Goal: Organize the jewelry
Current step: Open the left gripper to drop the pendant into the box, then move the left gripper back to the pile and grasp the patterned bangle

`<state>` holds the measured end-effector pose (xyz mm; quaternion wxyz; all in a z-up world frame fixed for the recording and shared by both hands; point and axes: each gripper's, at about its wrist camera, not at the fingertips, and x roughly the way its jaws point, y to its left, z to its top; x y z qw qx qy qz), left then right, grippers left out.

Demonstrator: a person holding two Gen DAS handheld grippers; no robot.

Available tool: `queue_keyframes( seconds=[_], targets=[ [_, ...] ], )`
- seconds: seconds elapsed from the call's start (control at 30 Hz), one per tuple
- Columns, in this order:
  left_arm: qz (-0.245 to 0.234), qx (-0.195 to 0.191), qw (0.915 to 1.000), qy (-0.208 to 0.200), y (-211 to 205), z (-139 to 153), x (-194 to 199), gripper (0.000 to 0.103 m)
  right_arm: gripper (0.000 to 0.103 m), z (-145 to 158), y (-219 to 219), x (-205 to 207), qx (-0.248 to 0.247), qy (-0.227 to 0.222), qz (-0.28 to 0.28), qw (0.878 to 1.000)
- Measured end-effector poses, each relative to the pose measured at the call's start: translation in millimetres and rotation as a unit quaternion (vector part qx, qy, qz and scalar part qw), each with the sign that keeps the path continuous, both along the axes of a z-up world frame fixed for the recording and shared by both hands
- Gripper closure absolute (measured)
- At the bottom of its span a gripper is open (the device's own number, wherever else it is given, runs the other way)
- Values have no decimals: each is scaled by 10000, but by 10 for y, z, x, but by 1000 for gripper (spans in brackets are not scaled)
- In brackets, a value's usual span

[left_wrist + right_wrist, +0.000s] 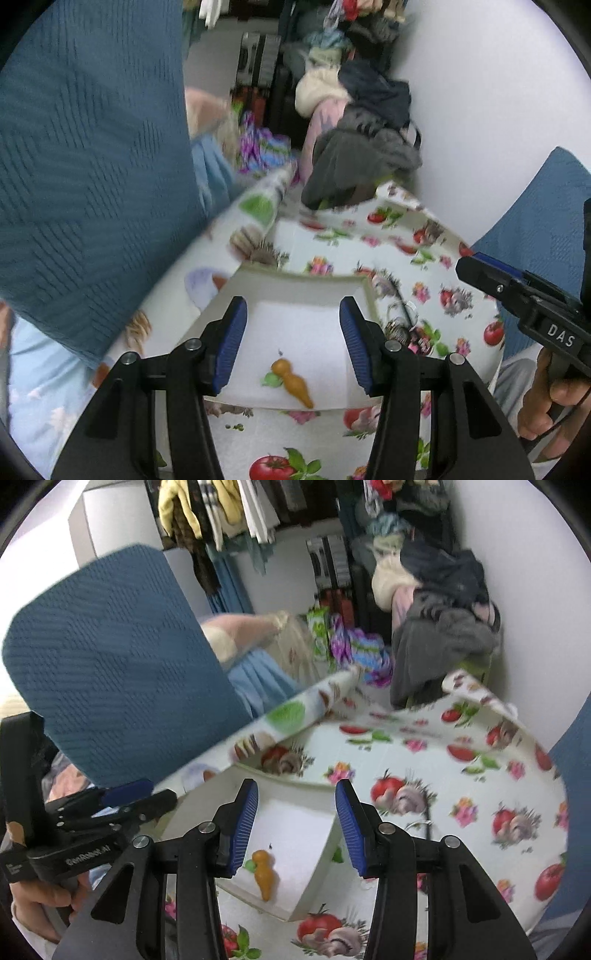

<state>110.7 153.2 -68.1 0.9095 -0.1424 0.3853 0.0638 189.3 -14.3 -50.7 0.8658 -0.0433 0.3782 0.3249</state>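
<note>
A square white dish (295, 291) with a painted carrot sits on the fruit-print tablecloth; it also shows in the right wrist view (314, 871). A dark necklace or chain (402, 317) lies on the cloth just right of the dish; in the right wrist view a thin ring-like piece of it (419, 825) shows by the right finger. My left gripper (293, 347) is open and empty above the dish. My right gripper (295, 827) is open and empty over the dish's right edge. The right gripper also shows at the right of the left wrist view (476, 267).
Blue chair backs (88, 155) (122, 664) stand left of the table. A second blue chair (546, 221) is on the right. A pile of clothes (436, 627) lies beyond the table's far edge. The left gripper body (92, 819) is at lower left.
</note>
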Motion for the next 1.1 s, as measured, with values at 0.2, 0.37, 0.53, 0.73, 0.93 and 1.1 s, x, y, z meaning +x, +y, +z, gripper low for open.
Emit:
queue_keyframes(
  seconds=[0.2,0.37,0.53,0.73,0.93,1.1],
  targets=[
    [-87,31,9989,-453,-284,301,-70,50,61,295,-289,-64,19,-370,35,9993],
    [-80,-97,9973,-727,-442,354,-62,50,61,426,-535,-56,57,-568,-73,9983],
    [-183,-309,9962,-797,-614,249,-37,50,61,404,-751,-84,47,-720,-165,9973],
    [-294,-362,9959,-769,-868,135,-10,50,61,241,-1060,-40,109,-622,-409,9972],
    [-599,-493,9939,-781,-1153,-50,72,50,61,-3,-1327,5,4,-629,-484,9968],
    [-715,-378,9941,-717,-1382,-183,132,50,61,-229,-1521,15,-87,-638,-592,9962]
  ],
)
